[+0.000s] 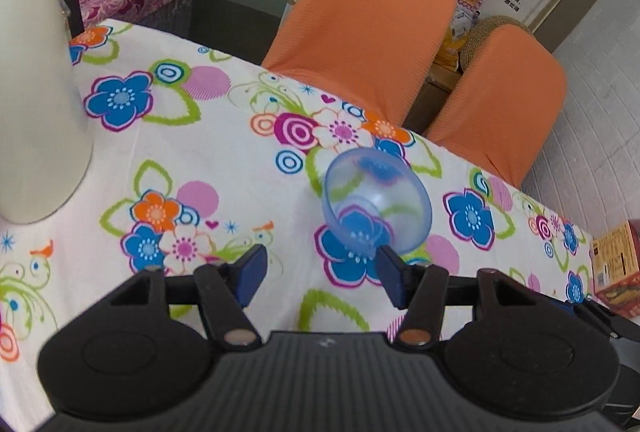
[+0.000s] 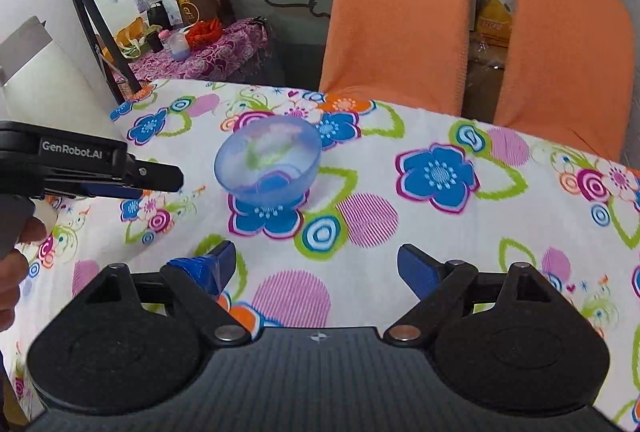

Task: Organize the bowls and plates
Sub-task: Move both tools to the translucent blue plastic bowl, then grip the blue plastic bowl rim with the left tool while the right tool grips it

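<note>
A translucent blue bowl (image 1: 378,200) stands upright on the floral tablecloth (image 1: 224,160), alone. In the left wrist view my left gripper (image 1: 322,272) is open, and the bowl's base sits just beyond its right fingertip (image 1: 394,278). The right wrist view shows the same bowl (image 2: 268,162) ahead and left of centre. My right gripper (image 2: 318,266) is open and empty, a short way back from the bowl. The left gripper (image 2: 168,182) comes in from the left edge, held by a hand (image 2: 20,244), its tips a small gap from the bowl's side.
Two orange-covered chairs (image 1: 360,32) (image 1: 504,92) stand at the table's far edge. A tall white cylinder (image 1: 32,92) stands on the table at the left. A printed box (image 1: 616,264) lies at the right end. A cluttered side table (image 2: 200,52) stands behind.
</note>
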{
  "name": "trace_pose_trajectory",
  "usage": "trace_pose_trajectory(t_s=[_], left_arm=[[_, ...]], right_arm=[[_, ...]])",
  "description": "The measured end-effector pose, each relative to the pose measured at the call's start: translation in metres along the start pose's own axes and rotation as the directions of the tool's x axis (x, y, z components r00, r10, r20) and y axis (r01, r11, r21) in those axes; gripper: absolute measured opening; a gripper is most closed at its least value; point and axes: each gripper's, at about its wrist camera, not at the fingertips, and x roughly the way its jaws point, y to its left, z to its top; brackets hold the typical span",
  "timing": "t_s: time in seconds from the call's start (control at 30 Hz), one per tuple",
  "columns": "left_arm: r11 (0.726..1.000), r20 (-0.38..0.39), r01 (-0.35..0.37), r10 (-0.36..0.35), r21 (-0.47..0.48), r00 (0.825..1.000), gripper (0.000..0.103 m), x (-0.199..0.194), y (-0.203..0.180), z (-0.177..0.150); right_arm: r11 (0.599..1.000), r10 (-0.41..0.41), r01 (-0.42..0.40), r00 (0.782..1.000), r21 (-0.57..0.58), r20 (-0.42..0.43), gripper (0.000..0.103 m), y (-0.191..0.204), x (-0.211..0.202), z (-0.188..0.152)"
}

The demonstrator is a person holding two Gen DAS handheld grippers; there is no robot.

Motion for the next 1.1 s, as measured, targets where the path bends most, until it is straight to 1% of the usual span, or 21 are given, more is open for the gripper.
trace_pose_trajectory(t_s=[0.07, 0.17, 0.3, 0.37, 0.43, 0.5, 0.7, 0.8, 0.83, 0.87, 0.97, 1.07, 1.1], left_arm=[[1.000, -0.002, 0.005, -0.005, -0.025, 1.000, 0.058, 0.013, 0.000, 0.012], [0.999, -0.013, 0.009, -0.010, -0.037, 1.000, 0.058, 0.033, -0.003, 0.025], [1.000, -0.042, -0.013, 0.012, -0.025, 0.999, 0.059, 0.060, -0.007, 0.033], [0.999, -0.058, -0.029, 0.029, -0.012, 0.998, 0.059, 0.070, -0.008, 0.035], [1.000, -0.072, -0.031, 0.031, 0.000, 0.997, 0.059, 0.079, -0.009, 0.036], [0.999, -0.082, -0.040, 0.041, 0.015, 0.996, 0.059, 0.086, -0.009, 0.038], [0.998, -0.131, -0.018, 0.025, 0.054, 0.991, 0.059, 0.100, -0.012, 0.038], [0.996, -0.143, -0.023, 0.035, 0.086, 0.989, 0.058, 0.101, -0.014, 0.040], [0.996, -0.150, -0.015, 0.028, 0.088, 0.988, 0.055, 0.101, -0.013, 0.040], [0.996, -0.159, -0.003, 0.017, 0.088, 0.987, 0.046, 0.101, -0.012, 0.040], [0.995, -0.161, 0.022, -0.007, 0.093, 0.987, 0.044, 0.097, -0.011, 0.041], [0.994, -0.150, 0.022, -0.006, 0.105, 0.989, 0.033, 0.096, -0.012, 0.041], [0.994, -0.157, 0.030, -0.014, 0.106, 0.988, 0.025, 0.097, -0.013, 0.040]], right_arm=[[1.000, 0.002, -0.002, 1.000, -0.010, 0.009, 0.075, 0.003, 0.013, 0.014], [0.999, -0.013, 0.013, 1.000, -0.031, 0.015, 0.075, 0.006, 0.034, 0.029], [0.998, -0.029, 0.028, 0.999, -0.062, -0.017, 0.075, 0.008, 0.065, 0.041], [0.997, -0.035, 0.032, 0.999, -0.070, -0.034, 0.075, 0.007, 0.077, 0.042], [0.996, -0.042, 0.037, 0.998, -0.080, -0.053, 0.075, 0.007, 0.088, 0.041], [0.996, -0.032, 0.027, 0.997, -0.080, -0.063, 0.075, 0.007, 0.095, 0.039], [0.996, 0.009, -0.016, 0.997, -0.088, -0.081, 0.075, 0.013, 0.104, 0.033], [0.995, 0.014, -0.022, 0.997, -0.098, -0.081, 0.075, 0.018, 0.103, 0.033], [0.995, 0.017, -0.025, 0.997, -0.101, -0.079, 0.075, 0.020, 0.101, 0.033], [0.994, 0.020, -0.028, 0.997, -0.105, -0.074, 0.075, 0.022, 0.099, 0.033], [0.991, 0.026, -0.034, 0.997, -0.126, -0.066, 0.075, 0.025, 0.091, 0.035], [0.989, -0.007, 0.001, 0.999, -0.148, -0.042, 0.072, 0.025, 0.088, 0.036], [0.988, -0.005, -0.001, 0.999, -0.156, -0.038, 0.071, 0.025, 0.090, 0.037]])
